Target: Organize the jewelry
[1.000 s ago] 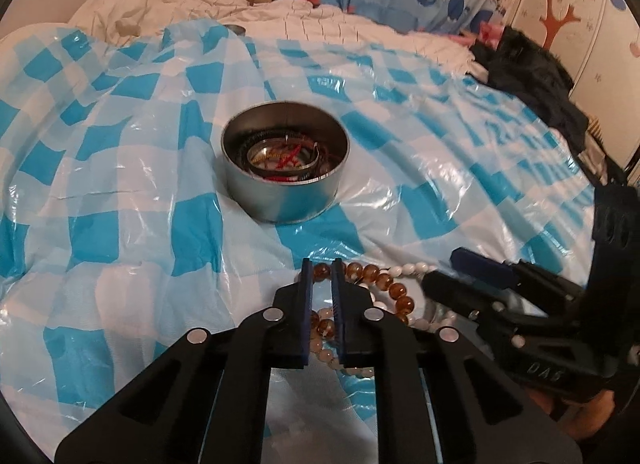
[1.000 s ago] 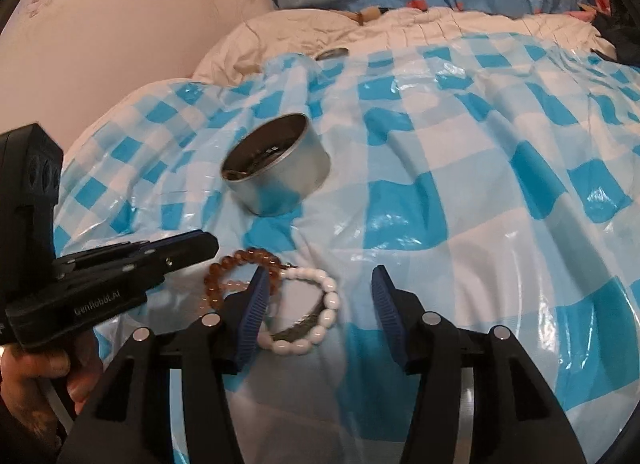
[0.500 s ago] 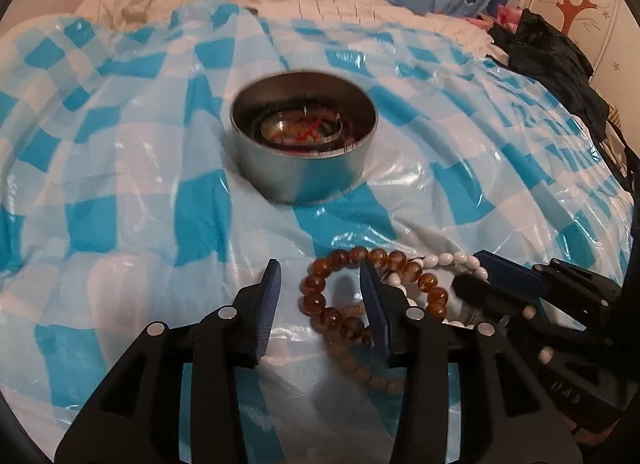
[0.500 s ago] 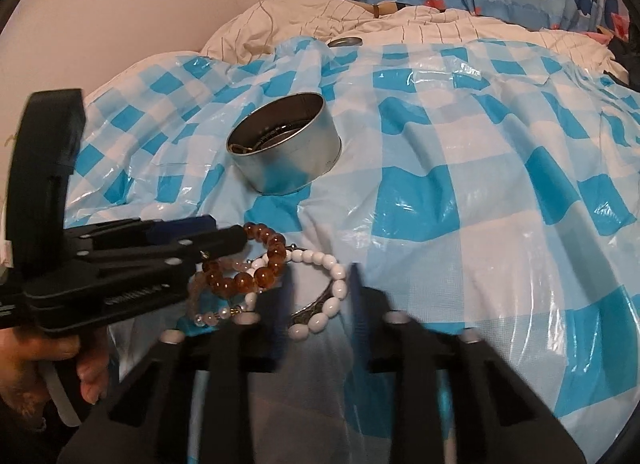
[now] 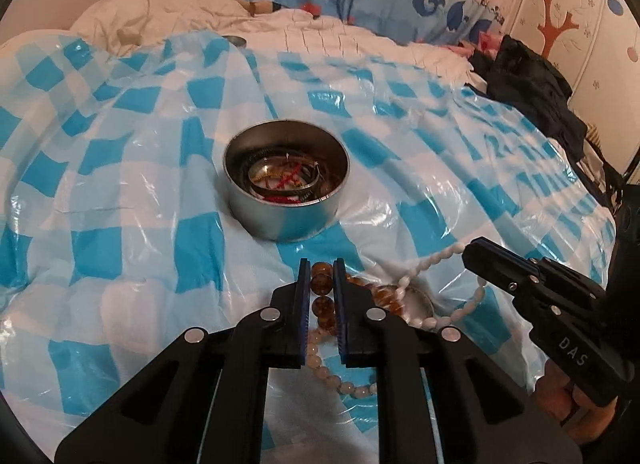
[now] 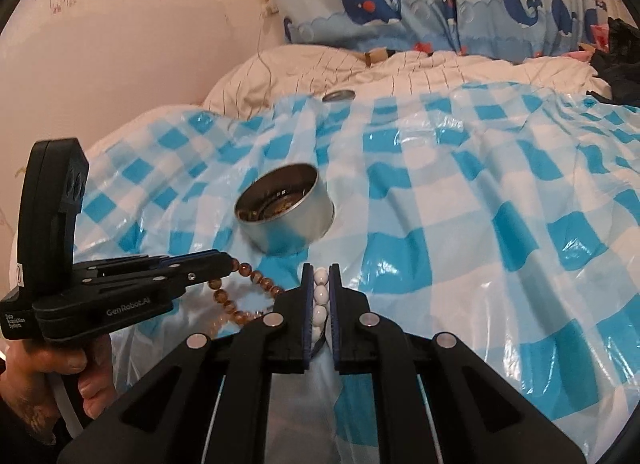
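Observation:
A round metal tin with bangles and red cord inside sits on the checked sheet. Just before it lies a heap of bracelets. My left gripper is closing its jaws, and its pads press on the amber bead bracelet. My right gripper is closing too, with the white bead bracelet pinched between its pads and its strand pulled taut. A pale bead bracelet and a thin metal bangle lie under both.
A blue-and-white checked plastic sheet covers a soft white duvet. A small round lid lies at its far edge. Whale-print pillows line the wall, with black clothes at the right. A hand holds the left gripper.
The left jaws opened over the amber beads, then shut on them. The right jaws went from wide open to shut on the white beads, whose strand now rises off the sheet.

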Available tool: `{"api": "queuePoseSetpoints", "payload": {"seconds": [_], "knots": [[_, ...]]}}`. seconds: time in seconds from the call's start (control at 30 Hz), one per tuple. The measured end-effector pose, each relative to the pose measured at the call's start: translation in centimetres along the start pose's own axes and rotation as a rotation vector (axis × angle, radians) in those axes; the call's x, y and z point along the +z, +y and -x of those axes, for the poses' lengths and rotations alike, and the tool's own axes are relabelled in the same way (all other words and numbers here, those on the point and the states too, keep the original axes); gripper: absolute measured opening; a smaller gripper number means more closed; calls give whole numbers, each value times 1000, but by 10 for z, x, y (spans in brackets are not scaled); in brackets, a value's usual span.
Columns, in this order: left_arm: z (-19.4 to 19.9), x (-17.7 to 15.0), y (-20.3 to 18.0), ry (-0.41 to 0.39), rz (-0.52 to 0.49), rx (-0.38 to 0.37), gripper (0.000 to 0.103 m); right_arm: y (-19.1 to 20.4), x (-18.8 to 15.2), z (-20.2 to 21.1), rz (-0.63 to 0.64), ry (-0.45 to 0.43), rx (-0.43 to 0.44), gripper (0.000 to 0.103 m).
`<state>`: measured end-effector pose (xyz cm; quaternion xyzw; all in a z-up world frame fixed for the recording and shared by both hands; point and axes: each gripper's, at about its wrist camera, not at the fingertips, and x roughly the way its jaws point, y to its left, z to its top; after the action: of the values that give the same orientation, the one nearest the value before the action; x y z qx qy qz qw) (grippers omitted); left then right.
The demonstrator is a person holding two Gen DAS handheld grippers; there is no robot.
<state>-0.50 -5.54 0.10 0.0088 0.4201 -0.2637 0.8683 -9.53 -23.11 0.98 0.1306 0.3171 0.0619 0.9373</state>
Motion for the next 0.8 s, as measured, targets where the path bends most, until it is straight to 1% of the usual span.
{"api": "queuePoseSetpoints", "payload": {"seconds": [0.07, 0.27, 0.4, 0.5, 0.57, 0.67, 0.73, 0.8], "knots": [[-4, -1, -1, 12, -4, 7, 10, -2, 0, -1, -6, 0, -7, 8], [-16, -4, -6, 40, -30, 29, 10, -11, -4, -12, -37, 37, -35, 8], [-22, -7, -5, 52, -33, 43, 10, -16, -10, -21, -44, 75, -61, 8], [-28, -11, -5, 70, -39, 53, 10, -28, -18, -35, -96, 126, -82, 10], [-32, -14, -7, 85, -50, 57, 10, -34, -21, -38, -122, 129, -78, 11], [-36, -18, -10, 94, -58, 69, 10, -28, -22, -40, -85, 129, -79, 20], [-38, -19, -12, 93, -65, 87, 12, -21, -25, -42, -35, 132, -110, 21], [-39, -21, -13, 90, -73, 96, 12, -19, -26, -43, -16, 133, -124, 21]]}}
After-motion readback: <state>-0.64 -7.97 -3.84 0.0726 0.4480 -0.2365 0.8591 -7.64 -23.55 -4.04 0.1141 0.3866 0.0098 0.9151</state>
